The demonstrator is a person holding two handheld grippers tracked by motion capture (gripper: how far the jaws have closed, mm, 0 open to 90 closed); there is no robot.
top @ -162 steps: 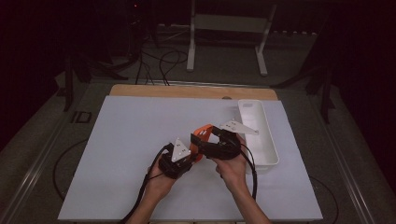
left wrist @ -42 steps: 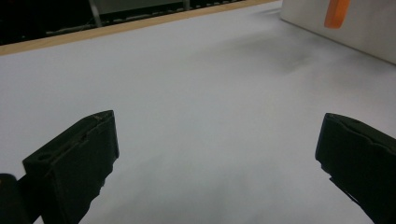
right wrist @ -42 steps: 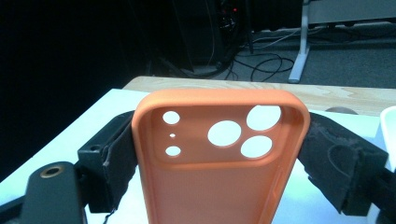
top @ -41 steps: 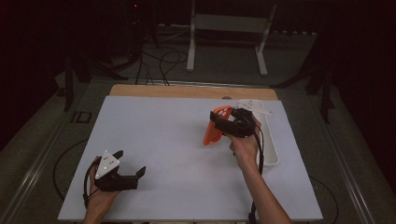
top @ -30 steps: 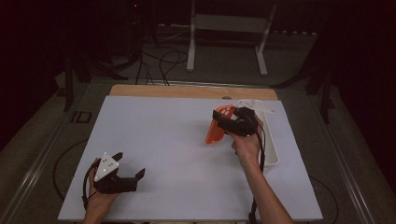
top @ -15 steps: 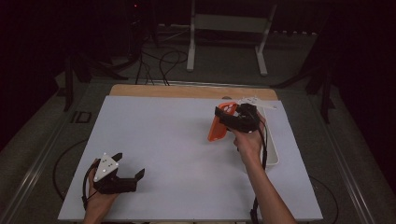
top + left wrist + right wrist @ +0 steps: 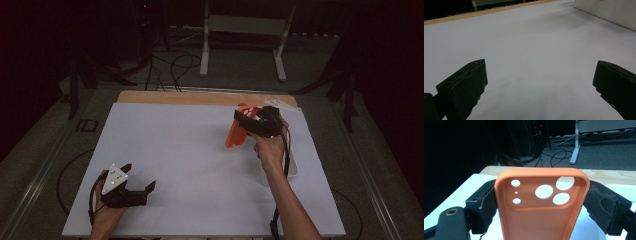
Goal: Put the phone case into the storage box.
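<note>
A dim lab: white table (image 7: 190, 150), floor cables (image 7: 175, 65), metal stand (image 7: 245, 25) behind

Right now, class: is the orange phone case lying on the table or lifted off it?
Lifted. The right gripper is shut on the orange phone case, its jaws pressing both long edges, and holds it above the white table near the white tray.

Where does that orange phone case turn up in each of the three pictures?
High view: the orange phone case hangs right of centre, gripped by the right gripper above the white table.
Left gripper view: an orange speck at the top right edge may be it; too small to tell.
Right gripper view: the case sits centre, clamped between both jaws.
Shared landmark: the table's wooden far edge.
</note>
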